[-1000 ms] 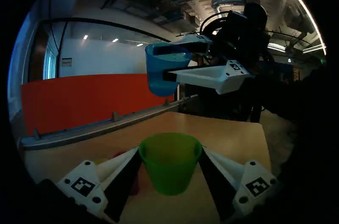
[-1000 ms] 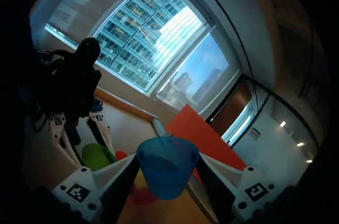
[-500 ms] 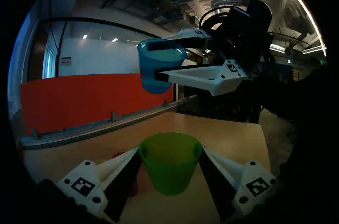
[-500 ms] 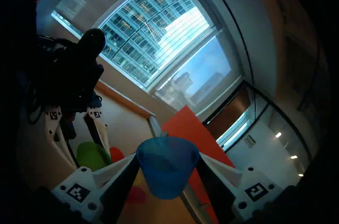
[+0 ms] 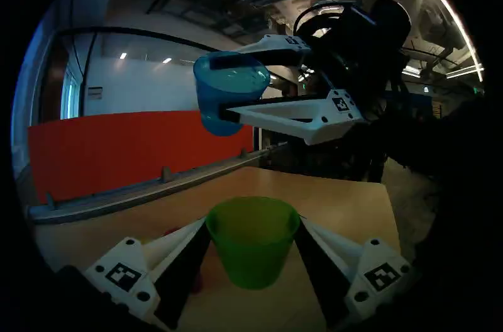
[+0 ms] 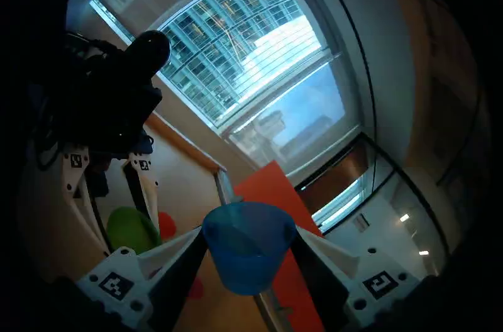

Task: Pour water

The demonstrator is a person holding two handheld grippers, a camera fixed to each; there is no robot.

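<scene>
Left tongs [image 5: 251, 226] were part open, both fingers pressed on the sides of a green cup [image 5: 253, 247], gripping just under the rim. The green cup was upright, translucent, rim open to the camera. Its base was low at the surface [image 5: 342, 200]; could not tell if it rested there or hung just above.

Right tongs [image 6: 249, 234] were part open by about the same amount, both fingers clamped on a blue cup [image 6: 248, 253]. From the left gripper view the right tongs [image 5: 223, 88] reached in from the right, high over the surface, rolled so one finger sat above the other. The blue cup [image 5: 227, 96] was tipped off upright there, above and beyond the green cup and well apart from it. The blue cup was translucent; contents could not be made out. The hand behind the right tongs was too dark to read.

In the right gripper view the left tongs [image 6: 129, 231] pointed down at lower left with the green cup [image 6: 127, 230] between the fingers, and a small red thing [image 6: 166, 225] lay just beside it. An orange panel [image 5: 126, 149] stood behind the surface and a big window [image 6: 251, 61] behind the left tongs.
</scene>
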